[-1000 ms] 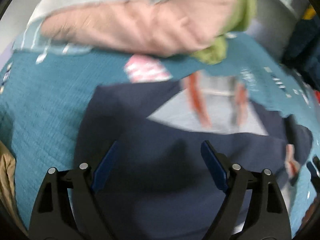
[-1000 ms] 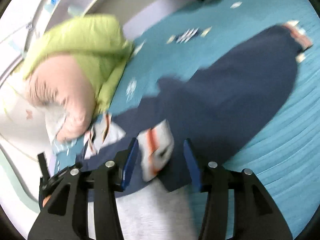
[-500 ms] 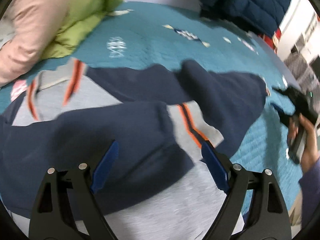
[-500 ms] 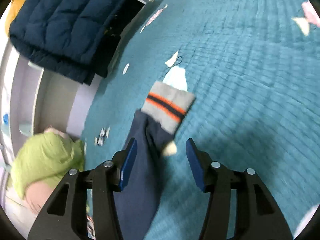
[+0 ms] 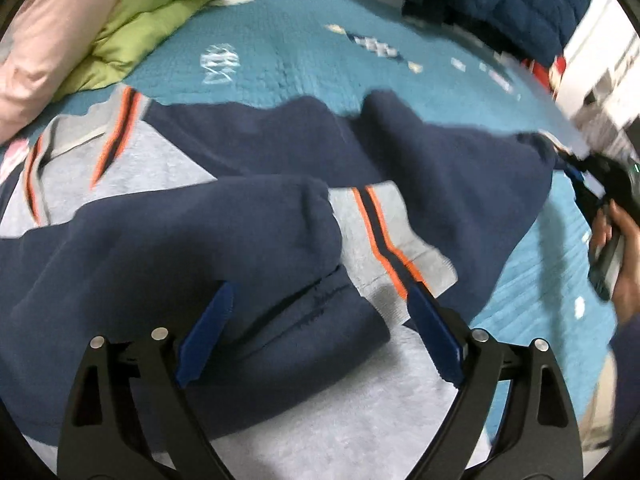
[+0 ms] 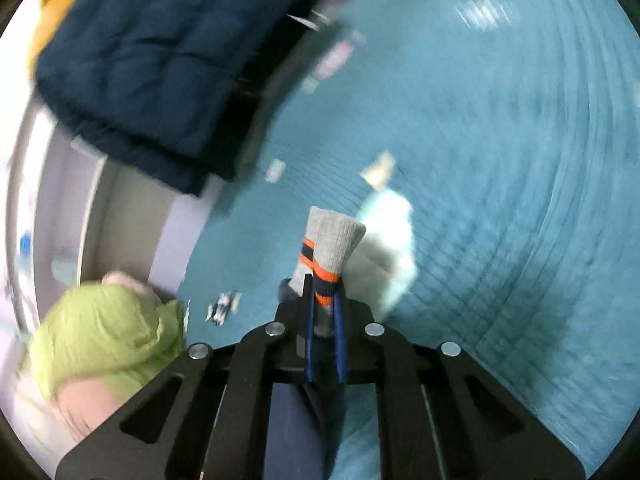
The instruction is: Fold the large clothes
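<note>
Left claw (image 5: 316,334) gapes wide; right claw (image 6: 322,312) pinched nearly closed.

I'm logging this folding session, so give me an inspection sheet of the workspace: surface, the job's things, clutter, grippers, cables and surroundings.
Surface: teal quilted bedspread with small printed patches.
Job's things: navy and grey sweatshirt spread out, one sleeve folded across its body; the other sleeve's grey cuff, orange-striped, is pinched.
Clutter: green and pink bedding bunched at one edge; dark blue quilted jacket at another.
Grippers: left gripper open above the folded sleeve, holding nothing; right gripper shut on the cuff, lifting it off the bedspread.
Cables: nothing seen.
Surroundings: pale wall or headboard beside the bed; the rest too blurred to tell.
</note>
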A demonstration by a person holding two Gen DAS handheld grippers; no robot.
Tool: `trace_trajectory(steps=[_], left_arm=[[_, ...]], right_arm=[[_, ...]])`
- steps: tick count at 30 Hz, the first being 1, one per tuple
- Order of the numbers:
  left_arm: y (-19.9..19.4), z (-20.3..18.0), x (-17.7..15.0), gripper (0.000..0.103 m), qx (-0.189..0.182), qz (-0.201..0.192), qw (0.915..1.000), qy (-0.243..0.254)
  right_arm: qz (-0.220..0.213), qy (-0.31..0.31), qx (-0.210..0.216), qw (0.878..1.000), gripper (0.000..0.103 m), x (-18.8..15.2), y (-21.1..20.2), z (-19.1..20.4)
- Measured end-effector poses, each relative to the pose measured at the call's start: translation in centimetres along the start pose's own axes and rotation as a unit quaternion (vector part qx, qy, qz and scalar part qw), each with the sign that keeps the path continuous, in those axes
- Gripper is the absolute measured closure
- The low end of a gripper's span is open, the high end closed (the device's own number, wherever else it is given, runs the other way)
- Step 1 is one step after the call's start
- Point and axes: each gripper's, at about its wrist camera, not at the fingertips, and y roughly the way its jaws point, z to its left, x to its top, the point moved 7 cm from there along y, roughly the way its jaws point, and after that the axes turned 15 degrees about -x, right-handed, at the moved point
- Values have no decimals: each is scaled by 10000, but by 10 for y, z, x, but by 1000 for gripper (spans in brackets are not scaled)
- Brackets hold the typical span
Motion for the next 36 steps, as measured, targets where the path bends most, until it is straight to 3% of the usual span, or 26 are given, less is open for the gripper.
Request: trace_trajectory(steps=[2, 5, 8, 13, 17, 23, 27, 28, 29, 31, 34, 36], left_arm=[[-21, 6, 3, 14, -25, -254, 9996, -85], [-55, 29, 4, 14, 353, -447, 9983, -128], [-95, 62, 1, 14, 729, -660, 9945, -358], [-169, 129, -13, 14, 1186, -1032, 9824, -1011], [-221, 178, -34, 14, 1450, -1256, 9702, -1480], [-276, 228, -78, 14, 1738, -1428, 9556, -1902], [-294, 245, -97, 14, 1834, -1426, 9513, -2025], [-296, 247, -99, 14, 1846, -1419, 9508, -2042], [-299, 248, -101, 14, 1844, -1423, 9506, -2051], [-303, 248, -102, 14, 1815, -1461, 9501, -2075], [-309, 242, -97, 14, 1752, -1596, 9495, -2057], [-307, 235, -88, 14, 1660, -1658, 9509, -2019]], right_arm=[[-384, -515, 131, 9978, 95, 1, -37, 27], [-920, -1369, 644, 9842, 95, -13, -107, 93], [-1042, -1919, 1122, 9694, 95, -47, -152, 154], [-629, -2767, 1964, 9386, 95, -158, -200, 262], [95, -3320, 2290, 9150, 95, -277, -196, 322], [1106, -3998, 2108, 8852, 94, -447, -154, 349], [1740, -4204, 1797, 8722, 88, -517, -117, 342], [1876, -4211, 1688, 8712, 84, -525, -107, 335], [2151, -4136, 1644, 8693, 70, -535, -101, 330], [2492, -3989, 1620, 8675, 56, -542, -97, 324], [2257, -4112, 1806, 8645, 43, -533, -119, 327], [1878, -4185, 1909, 8679, 43, -509, -139, 328]])
